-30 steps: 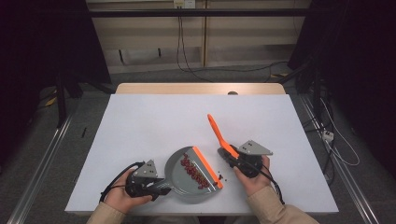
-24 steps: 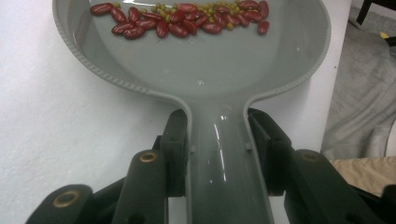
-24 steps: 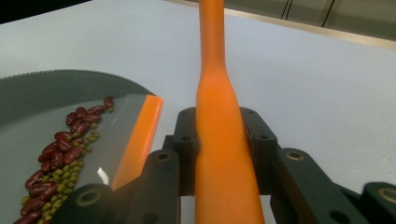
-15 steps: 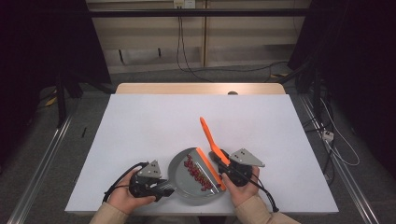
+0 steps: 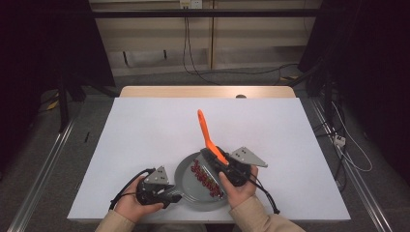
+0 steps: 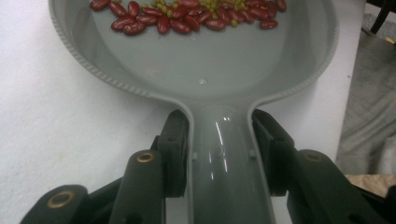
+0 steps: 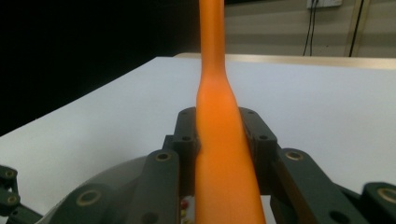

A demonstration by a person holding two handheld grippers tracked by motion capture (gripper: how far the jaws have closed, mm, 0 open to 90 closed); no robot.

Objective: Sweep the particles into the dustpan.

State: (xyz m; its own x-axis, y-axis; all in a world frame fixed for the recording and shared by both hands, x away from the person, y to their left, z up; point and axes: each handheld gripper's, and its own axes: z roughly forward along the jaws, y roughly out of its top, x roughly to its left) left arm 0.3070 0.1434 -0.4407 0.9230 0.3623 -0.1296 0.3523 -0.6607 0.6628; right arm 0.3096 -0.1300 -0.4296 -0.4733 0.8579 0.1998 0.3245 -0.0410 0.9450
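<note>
Since the earlier frame the right claw (image 5: 218, 162) has slid leftward over the pan, carrying the orange spatula (image 5: 207, 135) with it, and the left claw's jaws have just been opening a little, with the pan handle between them. The right claw is clamped tight on the spatula's handle (image 7: 219, 140), its jaws pressing on both sides. The handle rises up and away over the surface (image 5: 145, 125), while the working end points down into the pan beside the beans; the blade itself is hidden behind the hand. The left claw (image 6: 220, 154) sits around the grey pan handle (image 6: 219, 177), its jaws close against each side; the grip looks loose rather than firm. The grey pan (image 5: 186, 181) rests near the front edge of the white surface, between the two hands. Red kidney beans (image 6: 187, 18) mixed with small green beans (image 6: 219, 5) lie in a strip across the pan's far side.

The step in hand looks like stirring or scraping the beans while the pan is steadied. The next move calls for a steady hold on the pan handle and a low, gentle sweep of the spatula, so no beans jump the rim.
</note>
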